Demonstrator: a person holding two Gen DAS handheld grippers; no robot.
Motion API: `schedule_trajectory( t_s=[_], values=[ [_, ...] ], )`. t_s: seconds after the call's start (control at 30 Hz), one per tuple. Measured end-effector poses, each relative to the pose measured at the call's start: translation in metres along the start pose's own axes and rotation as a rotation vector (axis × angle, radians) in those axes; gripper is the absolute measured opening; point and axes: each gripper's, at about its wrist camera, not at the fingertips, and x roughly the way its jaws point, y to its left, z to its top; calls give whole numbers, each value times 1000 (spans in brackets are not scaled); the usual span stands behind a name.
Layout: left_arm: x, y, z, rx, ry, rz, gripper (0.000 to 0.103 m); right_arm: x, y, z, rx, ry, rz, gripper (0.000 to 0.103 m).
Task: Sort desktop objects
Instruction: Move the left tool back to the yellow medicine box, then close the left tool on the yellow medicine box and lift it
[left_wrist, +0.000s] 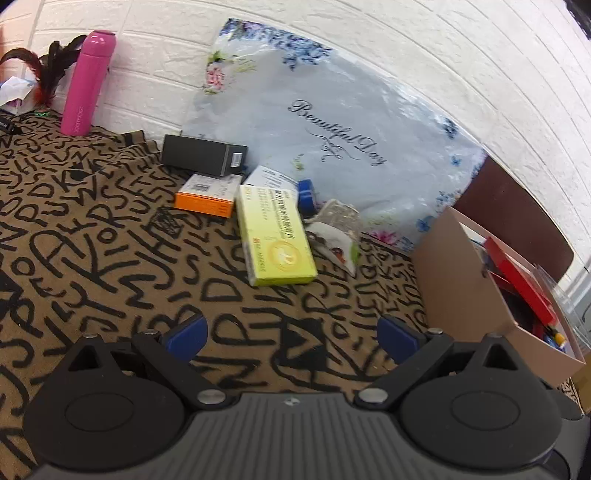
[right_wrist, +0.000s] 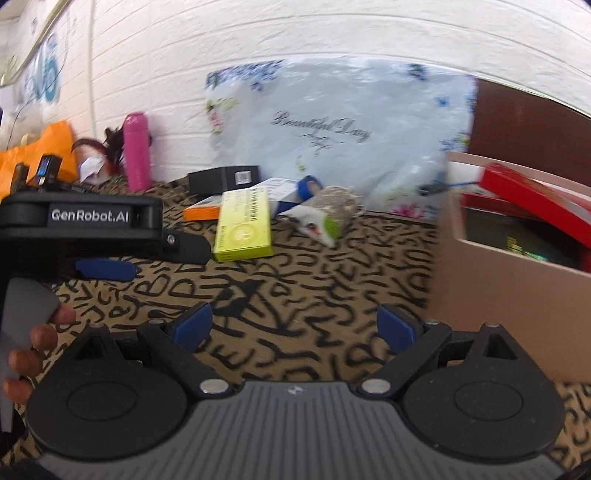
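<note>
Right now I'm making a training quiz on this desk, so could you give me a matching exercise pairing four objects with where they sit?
1. yellow-green flat box
2. pink cylindrical bottle
3. red flat box
4. black rectangular box

A. inside the tan cardboard box
B. upright at the wall
C. behind the orange box
D. nearest the left gripper

Pairs: 1-D, 2-B, 3-A, 4-C

Bright even light, soft shadows — fisheye bending at edges, right-wrist view motion-blurred.
</note>
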Motion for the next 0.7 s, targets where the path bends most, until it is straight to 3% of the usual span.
schedule_trajectory(
  t_s=[0.53, 0.7],
  values=[
    [82, 37, 50, -19, 59, -31, 98, 104, 36, 38, -168, 30, 58, 93],
    [108, 41, 56, 7, 102, -43, 91, 133, 39, 42, -181, 48, 64, 92]
  ],
)
